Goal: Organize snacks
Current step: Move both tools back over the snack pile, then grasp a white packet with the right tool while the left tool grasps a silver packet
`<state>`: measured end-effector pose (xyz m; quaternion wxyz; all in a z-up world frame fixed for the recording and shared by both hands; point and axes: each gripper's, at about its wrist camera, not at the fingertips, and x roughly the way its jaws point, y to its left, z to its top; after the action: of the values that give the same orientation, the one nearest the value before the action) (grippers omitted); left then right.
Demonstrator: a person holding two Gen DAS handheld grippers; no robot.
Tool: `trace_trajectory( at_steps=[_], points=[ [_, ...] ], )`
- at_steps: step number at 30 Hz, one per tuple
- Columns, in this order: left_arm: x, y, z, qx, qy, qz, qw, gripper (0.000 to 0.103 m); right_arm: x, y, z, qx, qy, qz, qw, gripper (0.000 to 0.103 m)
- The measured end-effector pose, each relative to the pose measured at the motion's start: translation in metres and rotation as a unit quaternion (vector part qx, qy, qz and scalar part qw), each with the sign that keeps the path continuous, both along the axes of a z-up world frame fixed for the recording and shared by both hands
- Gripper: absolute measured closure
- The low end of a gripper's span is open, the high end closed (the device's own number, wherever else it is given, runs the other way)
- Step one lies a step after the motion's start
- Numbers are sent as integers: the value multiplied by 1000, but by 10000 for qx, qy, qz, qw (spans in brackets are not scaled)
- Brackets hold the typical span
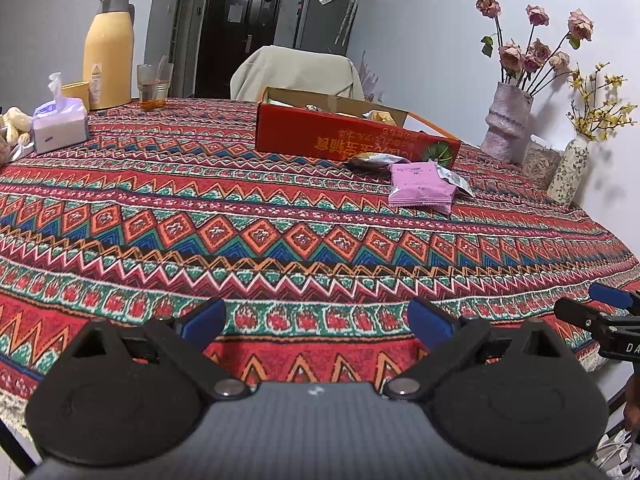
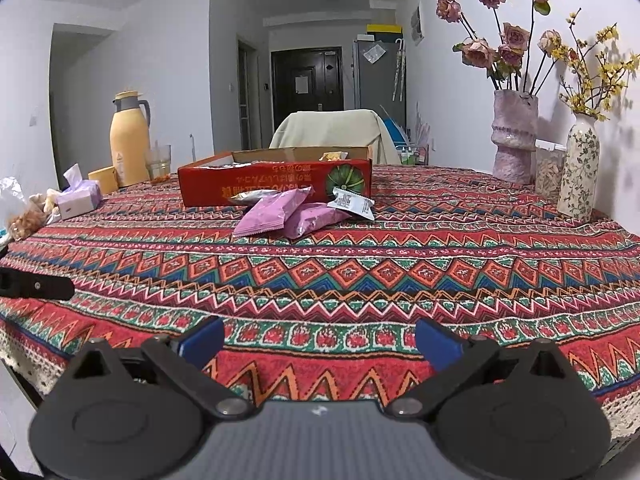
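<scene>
Purple snack packets (image 2: 276, 212) lie by the red box (image 2: 276, 184). Both tools, left tool (image 1: 316, 316) and right tool (image 2: 320, 338), gape wide, holding nothing; reach far, pinch one packet's edge.

A yellow thermos (image 2: 129, 140) stands at the left of the frame beside a tissue pack (image 2: 78, 197); two flower vases (image 2: 514, 136) occupy the right, with a draped chair (image 2: 334, 130) at centre.

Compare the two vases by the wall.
The pink vase is wider, ribbed and mottled pink; the floral vase is slimmer, smooth and white with a leaf pattern. The pink vase holds faded pink roses; the floral vase holds yellow blossom sprigs. Both stand upright on the patterned tablecloth.
</scene>
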<state>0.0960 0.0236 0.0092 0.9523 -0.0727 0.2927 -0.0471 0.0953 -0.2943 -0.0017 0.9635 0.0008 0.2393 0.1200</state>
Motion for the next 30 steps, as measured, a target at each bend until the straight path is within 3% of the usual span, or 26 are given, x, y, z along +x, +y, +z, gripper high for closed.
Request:
trace_trajectory(
  at_steps=[11,16,19,22,27,30],
  points=[
    [62,-12,6,229,65,-377,9990,4,55,3,5,-90,44,97,9999,1],
    [109,-18,20,617,-298,-539,9962,6,102,-5,22,20,-94,74,9999,6],
    [147,-24,25,922,-524,-736,9916,15,135,-10,33,69,-93,77,9999,11],
    [187,-30,23,1238,-478,-1043,9857,24,171,-13,38,33,-3,121,9999,17],
    [245,-42,8,1454,-97,-1681,9750,27,229,-16,33,141,438,288,9985,23],
    [261,-53,-1,1776,-50,-2011,9633,27,257,-13,23,227,659,299,9971,30]
  ],
)
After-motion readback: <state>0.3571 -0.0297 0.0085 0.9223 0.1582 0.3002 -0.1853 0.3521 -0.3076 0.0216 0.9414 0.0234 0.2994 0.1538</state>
